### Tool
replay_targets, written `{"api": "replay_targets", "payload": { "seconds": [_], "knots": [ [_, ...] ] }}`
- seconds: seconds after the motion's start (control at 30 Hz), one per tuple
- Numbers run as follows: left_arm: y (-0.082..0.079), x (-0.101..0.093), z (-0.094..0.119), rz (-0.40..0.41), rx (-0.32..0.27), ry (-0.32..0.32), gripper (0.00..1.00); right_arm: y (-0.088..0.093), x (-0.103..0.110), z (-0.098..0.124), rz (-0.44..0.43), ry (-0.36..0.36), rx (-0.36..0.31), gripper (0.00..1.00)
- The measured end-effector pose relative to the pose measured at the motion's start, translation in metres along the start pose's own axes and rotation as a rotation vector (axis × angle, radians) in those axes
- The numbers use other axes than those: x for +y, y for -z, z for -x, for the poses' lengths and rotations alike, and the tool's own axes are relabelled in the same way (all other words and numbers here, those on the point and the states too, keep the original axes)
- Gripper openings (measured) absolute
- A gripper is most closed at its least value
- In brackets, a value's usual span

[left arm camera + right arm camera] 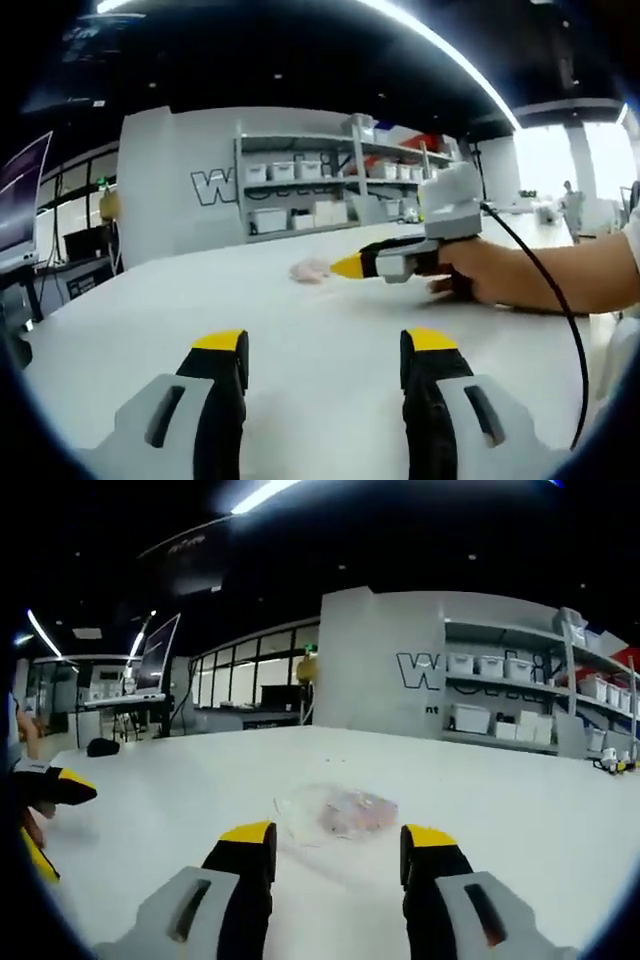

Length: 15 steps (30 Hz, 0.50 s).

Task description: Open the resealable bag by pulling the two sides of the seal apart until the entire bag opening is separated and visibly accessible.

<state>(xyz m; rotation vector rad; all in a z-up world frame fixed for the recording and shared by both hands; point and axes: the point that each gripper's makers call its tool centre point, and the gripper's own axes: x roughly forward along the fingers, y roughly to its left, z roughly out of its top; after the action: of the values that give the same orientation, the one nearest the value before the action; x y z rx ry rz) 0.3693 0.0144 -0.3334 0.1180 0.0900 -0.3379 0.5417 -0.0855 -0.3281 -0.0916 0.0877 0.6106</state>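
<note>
Looking along the left gripper (pixel 325 345) in the left gripper view, its two black jaws with yellow tips stand wide apart and hold nothing. They hang over the big, smooth white table (pixel 300 330). At about 12 o'clock from the jaws, far off on the table, lies the small clear plastic resealable bag with pinkish things inside (pixel 309 269). It lies flat. At 2 o'clock a person's hand (pixel 478 268) holds the right gripper (pixel 347 266), a grey and black tool with a yellow tip. That tip points at the bag and is just beside it. From this side I cannot tell how wide those jaws are. A black cable (pixel 560 310) hangs from it. Behind the table stand grey metal shelves with white boxes (pixel 300 185).

In the right gripper view, the right gripper (pixel 338 842) has its jaws wide apart too, and nothing is between them. The bag (pixel 340 812) lies flat on the table (pixel 520 810), just past the two yellow tips at 12 o'clock, not touched. At 9 o'clock the yellow tip of the left gripper (pixel 60 785) peeks in.
</note>
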Motion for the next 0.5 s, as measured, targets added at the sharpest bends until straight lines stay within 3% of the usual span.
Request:
{"api": "replay_targets", "payload": {
  "seconds": [0.17, 0.27, 0.37, 0.5],
  "knots": [
    [0.001, 0.001, 0.0, 0.001, 0.003, 0.001, 0.62, -0.002, -0.001, -0.002, 0.006, 0.026, -0.012, 0.73],
    [0.002, 0.003, 0.0, 0.007, 0.007, -0.004, 0.62, -0.004, 0.0, -0.003, 0.008, 0.035, -0.023, 0.91],
    [0.002, 0.004, 0.0, 0.012, 0.01, -0.012, 0.63, -0.004, 0.003, -0.004, -0.008, 0.025, -0.027, 0.98],
    [0.003, 0.007, 0.0, 0.02, 0.016, -0.026, 0.65, -0.001, 0.01, -0.006, -0.045, 0.011, -0.004, 0.99]
  ]
}}
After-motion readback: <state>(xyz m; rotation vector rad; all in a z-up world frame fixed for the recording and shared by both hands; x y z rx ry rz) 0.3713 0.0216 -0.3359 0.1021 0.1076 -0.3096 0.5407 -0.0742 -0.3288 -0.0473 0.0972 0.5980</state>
